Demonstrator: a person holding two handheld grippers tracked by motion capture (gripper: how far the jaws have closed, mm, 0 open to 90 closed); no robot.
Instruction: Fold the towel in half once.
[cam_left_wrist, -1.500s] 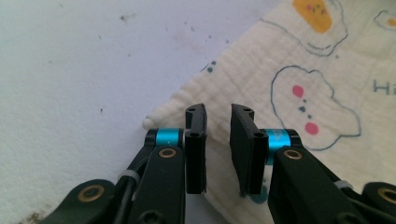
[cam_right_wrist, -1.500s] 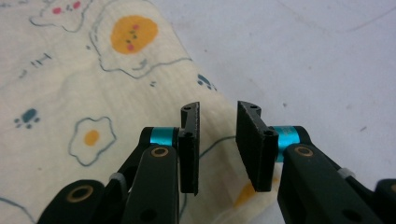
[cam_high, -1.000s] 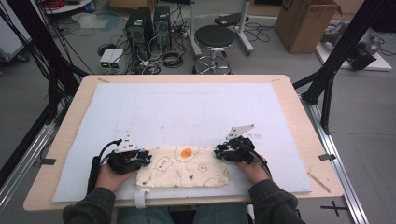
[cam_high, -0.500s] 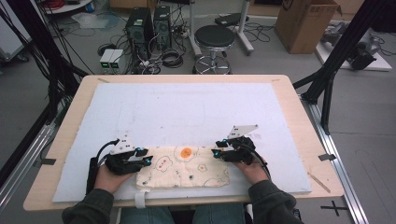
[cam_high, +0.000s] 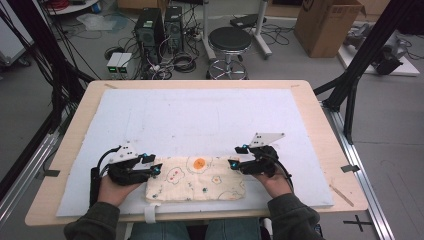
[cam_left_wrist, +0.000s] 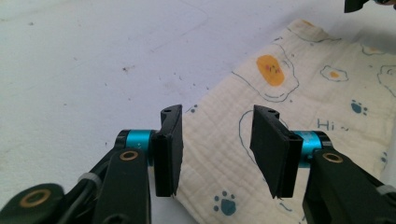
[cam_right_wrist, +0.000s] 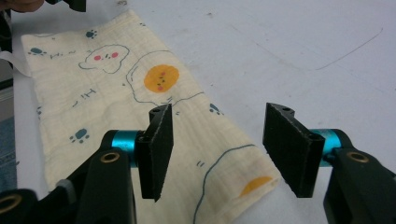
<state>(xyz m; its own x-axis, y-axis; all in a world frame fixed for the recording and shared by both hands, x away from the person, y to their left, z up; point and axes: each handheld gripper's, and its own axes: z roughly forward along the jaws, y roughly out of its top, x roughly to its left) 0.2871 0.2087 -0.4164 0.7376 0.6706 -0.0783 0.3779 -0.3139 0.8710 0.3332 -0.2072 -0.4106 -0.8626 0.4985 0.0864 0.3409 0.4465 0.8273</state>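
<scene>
Folded cream cloth (cam_high: 195, 177) with egg and paw prints lies flat at lower centre of the high view, on the white mat (cam_high: 200, 115) that covers the wooden table (cam_high: 320, 115), close to the near edge. Long side runs left-right in that view.

Left claw (cam_high: 156, 167) sits at the cloth's left end, lower left of the frame, held by the person's left hand (cam_high: 114, 186). In the left gripper view the left claw (cam_left_wrist: 215, 140) is released: jaws apart, have just been opening, cloth edge lies below the gap, pads not pressing on it. The cloth (cam_left_wrist: 299, 116) runs from the bottom centre up to the upper right of that view; the orange yolk print (cam_left_wrist: 271, 70) is at upper right of centre.

Right claw (cam_high: 234, 163) is at the cloth's right end, lower right of centre in the high view, held by the right hand (cam_high: 272, 181). In the right gripper view the right claw (cam_right_wrist: 217, 142) is also released: jaws wide, have just been opening, the cloth corner lies beneath and between them, not pinched, and the claw appears a little above the cloth. The cloth (cam_right_wrist: 116, 98) stretches from the bottom centre to the upper left there; white mat (cam_right_wrist: 303, 51) fills the right side.

Neither claw holds anything. Background in the high view, top of frame: black stool (cam_high: 230, 40), computer towers (cam_high: 160, 25), cardboard box (cam_high: 327, 22), loose cables on floor.
</scene>
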